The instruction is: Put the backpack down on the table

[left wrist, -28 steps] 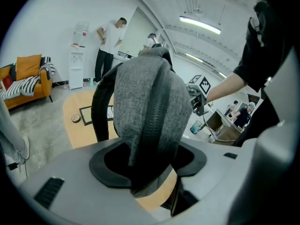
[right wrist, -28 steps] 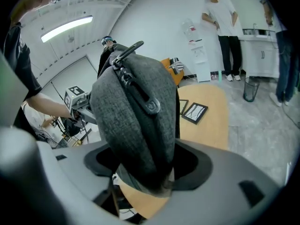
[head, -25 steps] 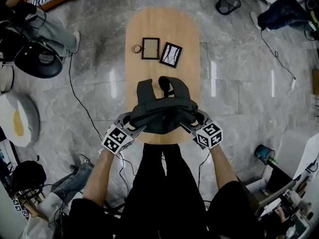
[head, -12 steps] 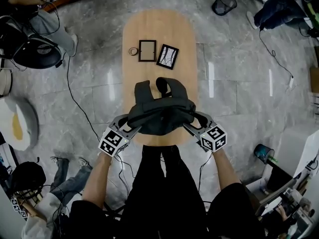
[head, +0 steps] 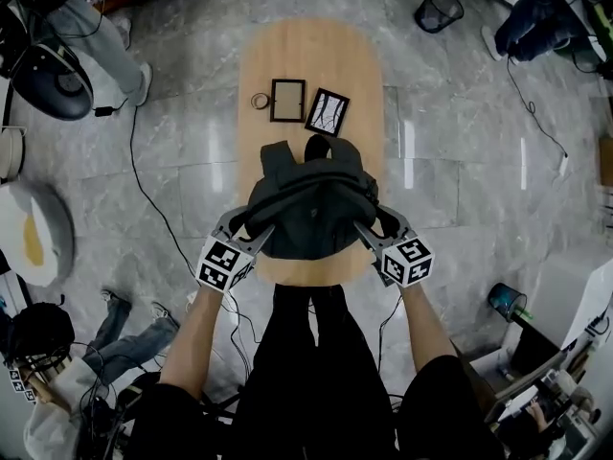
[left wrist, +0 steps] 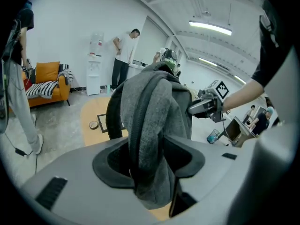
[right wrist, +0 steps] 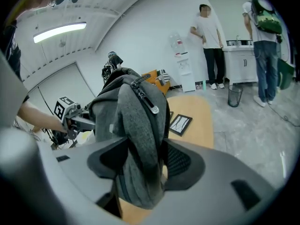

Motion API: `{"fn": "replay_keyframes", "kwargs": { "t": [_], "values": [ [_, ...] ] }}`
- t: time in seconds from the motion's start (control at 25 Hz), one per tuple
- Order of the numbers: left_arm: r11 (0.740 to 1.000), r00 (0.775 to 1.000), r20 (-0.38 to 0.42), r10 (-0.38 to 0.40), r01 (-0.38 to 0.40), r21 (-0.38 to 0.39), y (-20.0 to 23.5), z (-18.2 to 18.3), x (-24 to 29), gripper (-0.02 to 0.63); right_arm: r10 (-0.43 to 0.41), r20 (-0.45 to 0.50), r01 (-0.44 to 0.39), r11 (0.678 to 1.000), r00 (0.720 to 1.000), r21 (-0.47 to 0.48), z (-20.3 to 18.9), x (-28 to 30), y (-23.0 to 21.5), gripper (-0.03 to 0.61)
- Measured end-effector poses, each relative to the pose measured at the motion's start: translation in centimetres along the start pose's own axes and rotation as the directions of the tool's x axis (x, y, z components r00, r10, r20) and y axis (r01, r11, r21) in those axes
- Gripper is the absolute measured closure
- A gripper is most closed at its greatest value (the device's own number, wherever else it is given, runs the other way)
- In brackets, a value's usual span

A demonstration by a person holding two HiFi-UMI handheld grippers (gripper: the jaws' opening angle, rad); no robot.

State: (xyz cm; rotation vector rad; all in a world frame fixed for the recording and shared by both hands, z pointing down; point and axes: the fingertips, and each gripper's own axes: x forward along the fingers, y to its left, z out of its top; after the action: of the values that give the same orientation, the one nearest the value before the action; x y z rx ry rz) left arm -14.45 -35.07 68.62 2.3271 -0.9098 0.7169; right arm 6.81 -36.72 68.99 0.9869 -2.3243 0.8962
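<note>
Above the table's (head: 306,56) near end, the left gripper (head: 249,232) and right gripper (head: 370,230) have just been closing on loose backpack (head: 311,209) fabric, which may slip out.

the backpack (head: 311,209) is dark grey fabric with black straps. the table (head: 287,56) is pale tan wood, and the floor (head: 460,161) is grey marbled stone. the plain frame (head: 288,101) is black. the patterned frame (head: 328,112) is black around white with black lines. the left gripper (head: 254,230) and right gripper (head: 367,226) are light grey, their cubes checked with black-and-white squares. the sofa (left wrist: 47,71) is orange under a black-and-white striped throw (left wrist: 40,89).
</note>
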Motion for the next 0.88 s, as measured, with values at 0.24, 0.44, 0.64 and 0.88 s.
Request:
{"fn": "replay_keyframes", "kwargs": {
  "t": [0.24, 0.44, 0.64, 0.88],
  "values": [
    [0.998, 0.998, 0.042, 0.055, -0.054, -0.042, 3.1, 1.6, 2.0, 0.422, -0.030, 0.038, 0.028, 0.998, 0.999, 0.060, 2.1, 2.6, -2.2, 0.344],
    [0.995, 0.995, 0.074, 0.073, -0.067, -0.076, 5.2, 2.4, 3.6, 0.422, -0.051, 0.071, 0.044, 0.994, 0.996, 0.100, 3.1, 4.5, -3.8, 0.352],
    [0.993, 0.995, 0.077, 0.056, -0.048, -0.105, 7.6, 3.1, 5.9, 0.451, -0.069, 0.072, 0.057, 0.985, 0.995, 0.160, 4.2, 7.3, -5.8, 0.374],
    [0.989, 0.999, 0.012, 0.030, -0.028, -0.146, 8.6, -0.1, 8.4, 0.460, -0.074, -0.052, 0.081, 0.983, 0.996, 0.167, 1.8, 10.1, -6.9, 0.380]
  ]
}}
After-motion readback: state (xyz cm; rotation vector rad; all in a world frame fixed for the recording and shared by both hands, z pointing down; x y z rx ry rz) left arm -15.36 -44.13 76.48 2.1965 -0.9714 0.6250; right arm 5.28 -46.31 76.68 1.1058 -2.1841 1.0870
